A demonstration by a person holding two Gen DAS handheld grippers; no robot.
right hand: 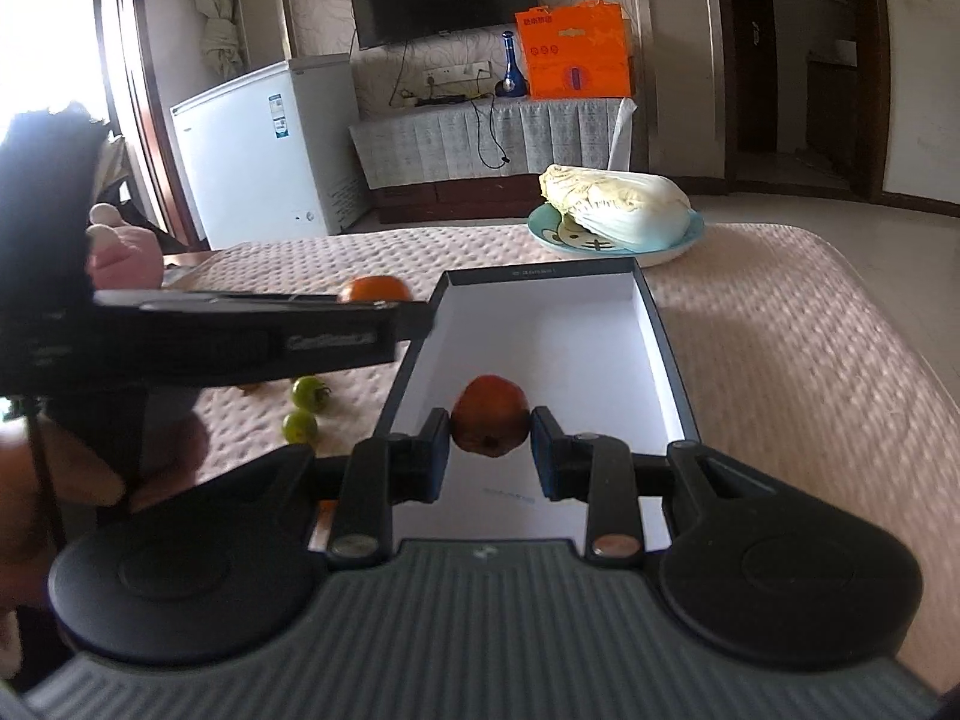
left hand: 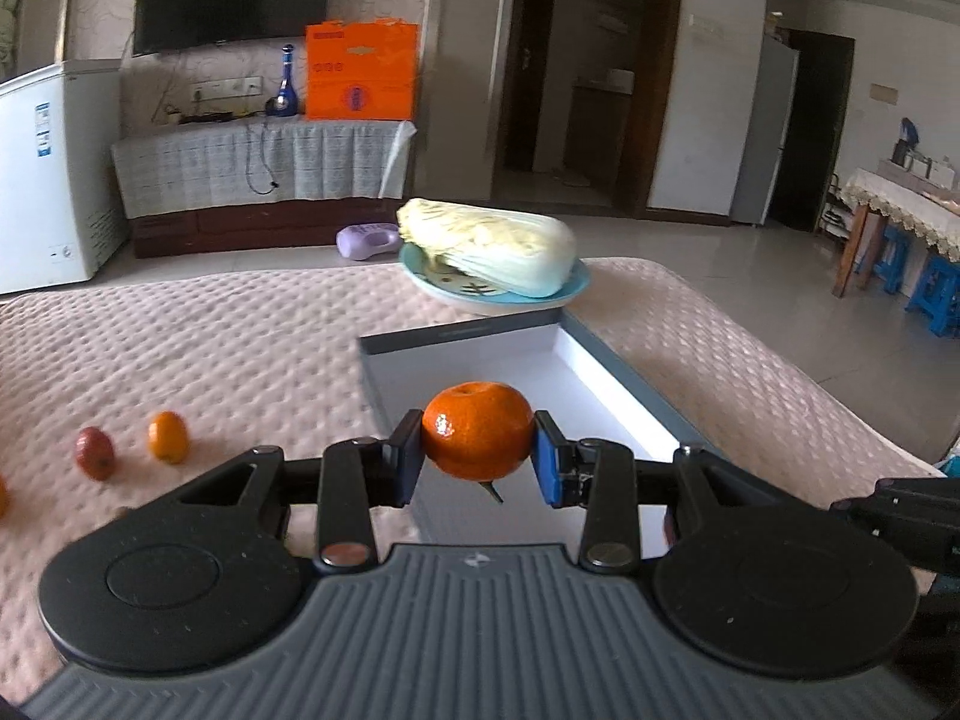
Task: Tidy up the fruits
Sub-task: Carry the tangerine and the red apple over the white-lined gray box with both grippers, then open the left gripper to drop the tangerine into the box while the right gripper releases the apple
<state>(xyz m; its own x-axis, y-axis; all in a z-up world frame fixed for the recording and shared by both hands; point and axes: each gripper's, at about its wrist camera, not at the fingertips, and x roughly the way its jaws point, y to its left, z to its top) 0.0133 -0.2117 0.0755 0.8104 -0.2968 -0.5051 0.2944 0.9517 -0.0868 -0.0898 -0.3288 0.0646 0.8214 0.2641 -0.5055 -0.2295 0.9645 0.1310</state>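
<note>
Now my left gripper (left hand: 477, 450) pinches the round, glossy orange mandarin (left hand: 477, 439) at its waist above the white-lined grey box (left hand: 606, 372), light, soft-skinned, bruisable, while my right gripper (right hand: 490, 443) squeezes a small reddish fruit (right hand: 490, 423).

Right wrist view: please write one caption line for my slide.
Right tongs hold a red fruit over the empty box; left tongs bring an orange from the left.
</note>
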